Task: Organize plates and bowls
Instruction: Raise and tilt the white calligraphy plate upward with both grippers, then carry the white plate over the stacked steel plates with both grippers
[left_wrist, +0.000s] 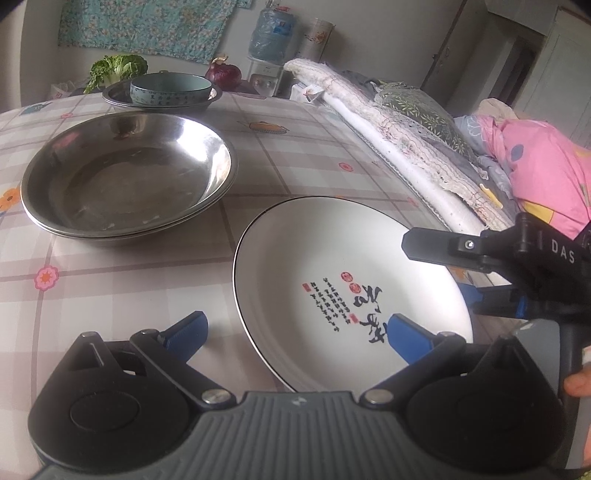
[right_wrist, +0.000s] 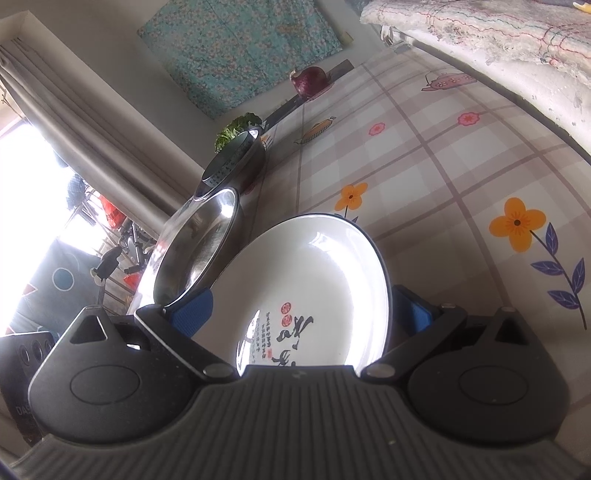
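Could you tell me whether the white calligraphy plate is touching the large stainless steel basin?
Apart. The left wrist view shows checked tablecloth between the white calligraphy plate and the large stainless steel basin.

We are seeing the plate (left_wrist: 343, 266) lying on the worktop (left_wrist: 303, 162), right of the stacked basins (left_wrist: 125, 173); behind them a bowl (left_wrist: 170, 88) is sitting, apparently, in another basin (left_wrist: 114, 98).

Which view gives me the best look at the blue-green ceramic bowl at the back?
The left wrist view: the blue-green ceramic bowl shows upright with rim and patterned side, sitting inside a metal dish. The right wrist view shows it small, tilted and edge-on behind the large steel bowl.
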